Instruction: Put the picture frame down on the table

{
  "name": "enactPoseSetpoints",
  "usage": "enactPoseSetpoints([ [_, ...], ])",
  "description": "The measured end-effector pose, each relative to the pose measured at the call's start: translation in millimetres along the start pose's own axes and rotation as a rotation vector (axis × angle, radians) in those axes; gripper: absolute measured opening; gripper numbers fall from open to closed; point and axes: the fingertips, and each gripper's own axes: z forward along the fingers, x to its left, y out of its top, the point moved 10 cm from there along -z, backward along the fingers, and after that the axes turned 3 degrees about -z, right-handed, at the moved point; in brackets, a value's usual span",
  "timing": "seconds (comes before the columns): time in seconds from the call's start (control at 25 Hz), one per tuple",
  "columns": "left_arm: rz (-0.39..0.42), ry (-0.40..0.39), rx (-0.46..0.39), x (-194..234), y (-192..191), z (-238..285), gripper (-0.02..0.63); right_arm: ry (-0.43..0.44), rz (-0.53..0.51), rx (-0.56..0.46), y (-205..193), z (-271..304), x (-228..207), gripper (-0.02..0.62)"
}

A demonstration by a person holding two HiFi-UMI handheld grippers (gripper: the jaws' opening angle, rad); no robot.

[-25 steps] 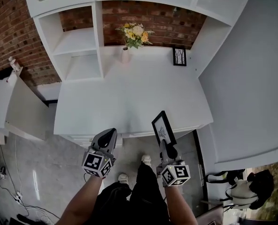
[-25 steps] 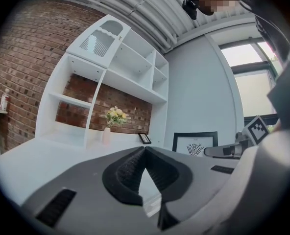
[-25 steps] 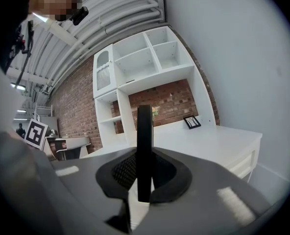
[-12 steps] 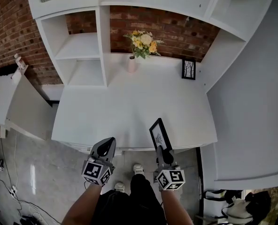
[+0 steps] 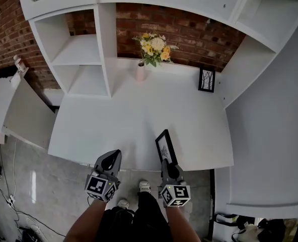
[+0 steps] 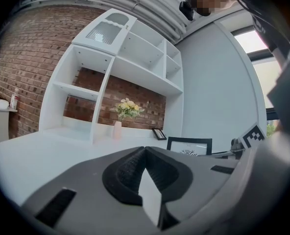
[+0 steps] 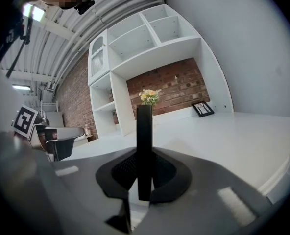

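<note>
Right gripper clamped on picture frame, held upright over the near edge of the table. Its long axis runs toward the shelving and its face is turned left (left gripper closed, empty). Flower vase and small frame stand well beyond.

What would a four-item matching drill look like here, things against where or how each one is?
Things:
1. picture frame
2. small frame
3. flower vase
4. left gripper

Place or state:
A. stands at the back of the table, beside the shelf divider
B. jaws together, nothing between them
C. clamped edge-on in the right gripper, near the table's front edge
D. stands at the table's back right corner

Pairs: 1-C, 2-D, 3-A, 4-B
</note>
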Motion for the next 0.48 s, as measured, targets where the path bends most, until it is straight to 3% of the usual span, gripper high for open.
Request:
enactPoseSetpoints([
  [0.28, 0.008, -0.016, -0.007, -2.2, 5.5, 18.3, -0.006, 0.039, -0.13, 0.076, 4.4, 14.7, -3.2, 0.04],
  [0.48, -0.002, -0.022, -0.006, -3.4, 6.4, 22.6, -0.006, 0.053, -0.21, 0.043, 19.6, 15.8, -6.6, 0.061],
])
